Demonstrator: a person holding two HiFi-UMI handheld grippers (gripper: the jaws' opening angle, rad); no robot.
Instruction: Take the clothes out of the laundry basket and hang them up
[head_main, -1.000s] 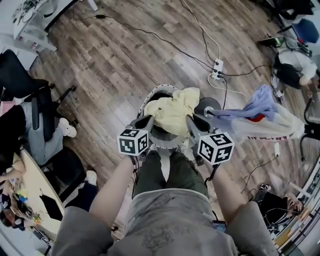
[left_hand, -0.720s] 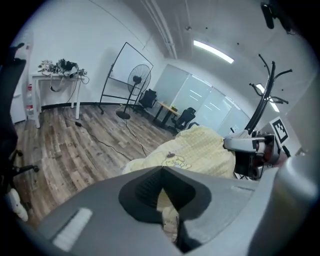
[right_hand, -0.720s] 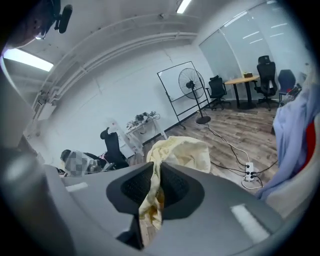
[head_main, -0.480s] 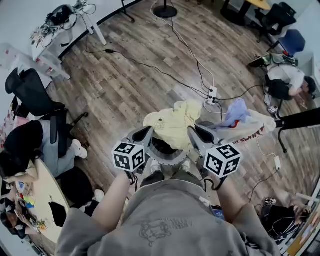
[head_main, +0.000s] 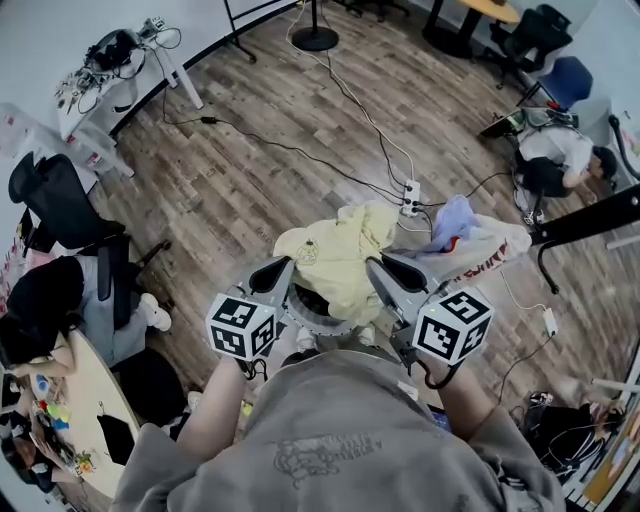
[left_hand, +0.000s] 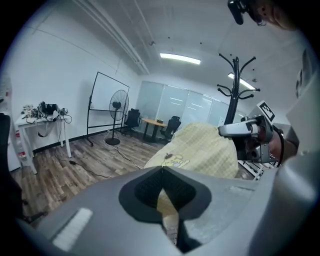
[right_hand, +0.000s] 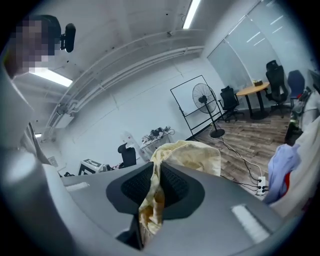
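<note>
Up front in the head view, the yellow shirt (head_main: 335, 252) is stretched over the laundry basket (head_main: 322, 322). I think its low end could catch on the rim. Both arms reach out side by side, with the left gripper (head_main: 278, 270) and right gripper (head_main: 383, 268) each pinching an edge.

Close up in the left gripper view, the jaws squeeze only a thin fold (left_hand: 167, 210). It may slip out. This gripper tips down a bit.

Close up in the right gripper view, the jaws clamp a thick bunch (right_hand: 150, 205). A hard pull apart could tug the shirt loose. This gripper tips down too.
</note>
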